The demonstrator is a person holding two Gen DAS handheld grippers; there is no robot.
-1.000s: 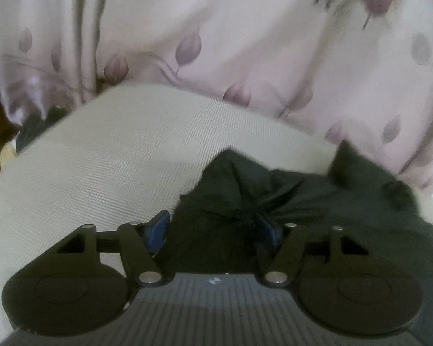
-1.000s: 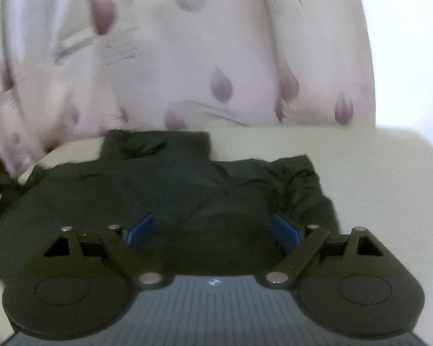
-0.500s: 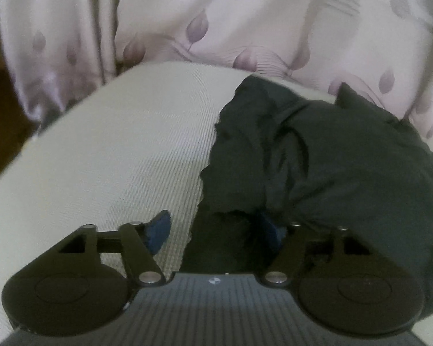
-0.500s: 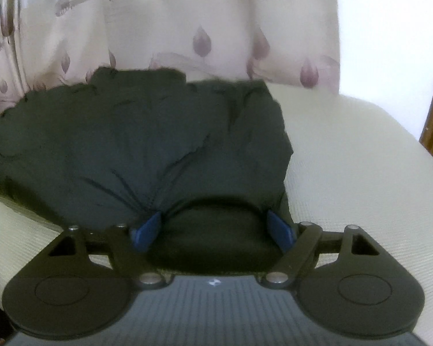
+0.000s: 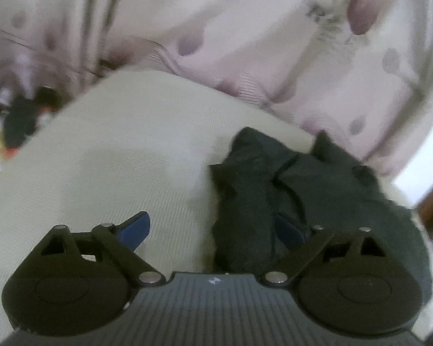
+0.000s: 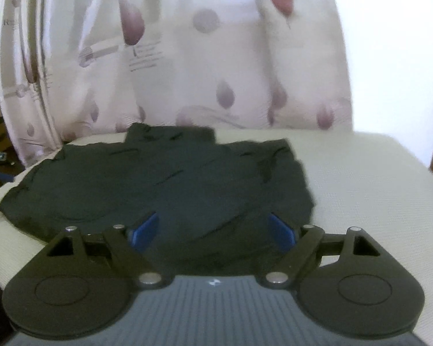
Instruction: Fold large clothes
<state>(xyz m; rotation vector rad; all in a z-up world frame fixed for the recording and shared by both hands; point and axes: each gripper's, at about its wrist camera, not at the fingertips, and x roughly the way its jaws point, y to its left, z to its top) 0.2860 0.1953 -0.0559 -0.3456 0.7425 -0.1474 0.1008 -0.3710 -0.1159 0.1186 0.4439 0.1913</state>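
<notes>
- Fingers [image 5: 135, 229] of your left gripper [image 5: 213, 230] are spread wide: the left blue pad sits over bare cream cushion [image 5: 115, 167], the right pad is half hidden behind a fold of the dark garment [image 5: 311, 190], and nothing is pinched between them.
- Your left view puts the garment right of centre, bunched into ridges, its left edge running down between the two pads; whether the cloth touches the right pad, you cannot tell.
- Behind the cushion hangs a pale curtain [image 5: 245, 37] with mauve leaf prints, blurred.
- Your right gripper [image 6: 213, 230] also has its fingers [image 6: 144, 230] fully apart, gripping nothing; both blue pads hang over the near part of the dark garment [image 6: 170, 178].
- From your right view the garment lies spread and wrinkled across the cushion [image 6: 360, 178], with bare cushion to its right and the curtain [image 6: 216, 52] behind.
</notes>
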